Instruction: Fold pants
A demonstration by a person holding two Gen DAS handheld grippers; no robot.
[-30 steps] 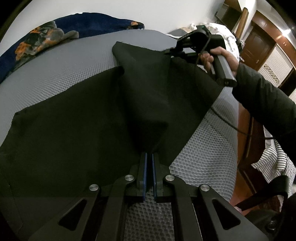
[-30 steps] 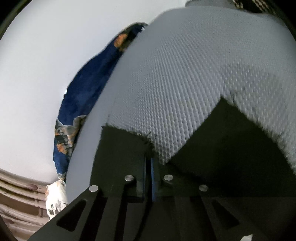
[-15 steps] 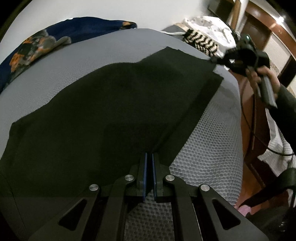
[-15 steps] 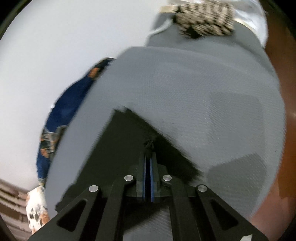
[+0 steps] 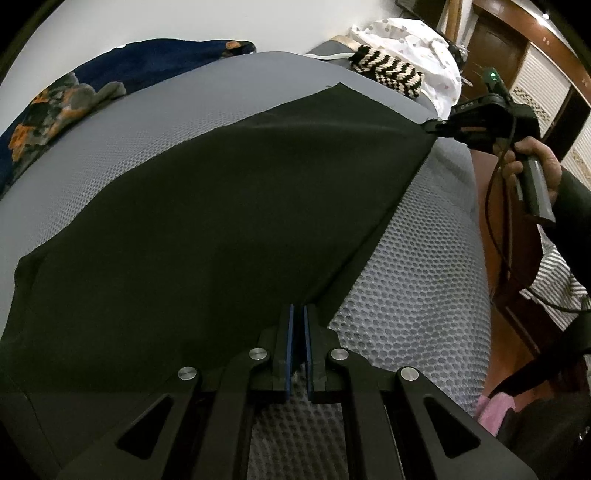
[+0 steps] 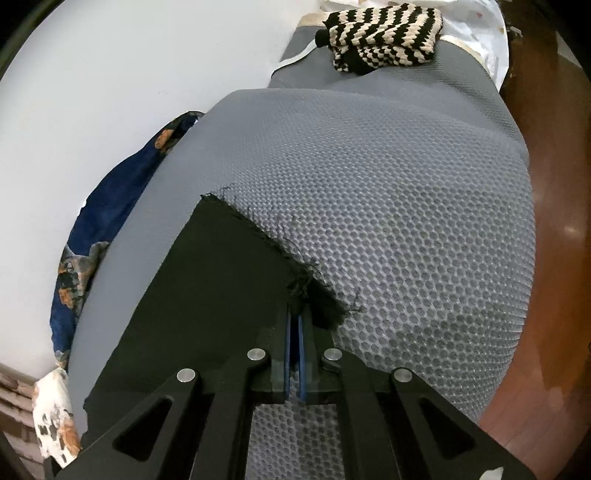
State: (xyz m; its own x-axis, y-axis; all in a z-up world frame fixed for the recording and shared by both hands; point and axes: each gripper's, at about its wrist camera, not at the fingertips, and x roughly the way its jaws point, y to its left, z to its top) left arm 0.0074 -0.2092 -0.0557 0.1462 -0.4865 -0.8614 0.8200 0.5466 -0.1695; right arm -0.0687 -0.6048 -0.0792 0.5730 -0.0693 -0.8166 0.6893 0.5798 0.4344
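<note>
Grey honeycomb-mesh mattress (image 5: 413, 295) fills the left wrist view, set against a white wall, with dark wooden doors off to the right. No brand, label or writing can be read anywhere. Black pants (image 5: 221, 229) lie spread flat across the mattress. Along its far edge rest a navy floral blanket (image 5: 55, 107) and a black-and-cream zigzag knit (image 5: 388, 70). The left gripper (image 5: 297, 314) has its blue-padded jaws pinched together on the near edge of the pants. At the far right corner of the pants, the right gripper (image 5: 430, 127), held in a hand (image 5: 532, 158), clamps the cloth.

From the right wrist view, the same mattress (image 6: 406, 221) meets the white wall, with wood floor on the right. The right gripper (image 6: 294, 317) is closed on a frayed corner of the pants (image 6: 214, 295). The knit (image 6: 384, 33) sits at the far end of the mattress, the blanket (image 6: 110, 206) along its left side.
</note>
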